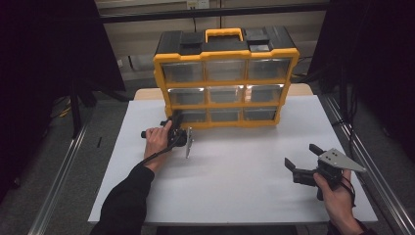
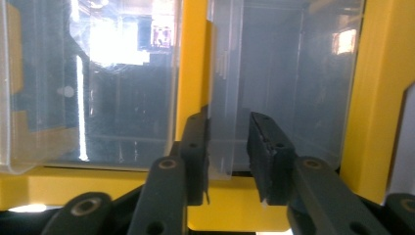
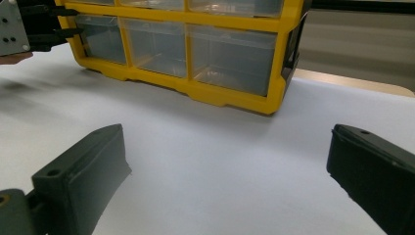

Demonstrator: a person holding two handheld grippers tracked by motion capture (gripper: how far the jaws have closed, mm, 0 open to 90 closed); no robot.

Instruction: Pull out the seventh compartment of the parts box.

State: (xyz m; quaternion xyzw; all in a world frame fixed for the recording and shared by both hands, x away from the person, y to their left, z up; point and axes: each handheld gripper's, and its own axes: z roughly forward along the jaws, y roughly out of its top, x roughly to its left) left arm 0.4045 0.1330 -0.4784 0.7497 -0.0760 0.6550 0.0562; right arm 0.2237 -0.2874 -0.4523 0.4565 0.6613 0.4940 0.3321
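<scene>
A yellow and black drawer cabinet with clear drawers stands at the back of the white table. My left gripper, turned on its side, is at the bottom-left drawer. In the left gripper view its jaws straddle the clear front lip of a drawer. The left pad touches the lip and a narrow gap shows at the right pad. My right gripper rests low at the table's right, open and with nothing in it. The cabinet stands ahead of it.
The cabinet's orange carry handle sits on its black top. Metal rails run along both sides of the table. Bare white tabletop lies between the two hands. The left gripper's jaws show at the far left in the right gripper view.
</scene>
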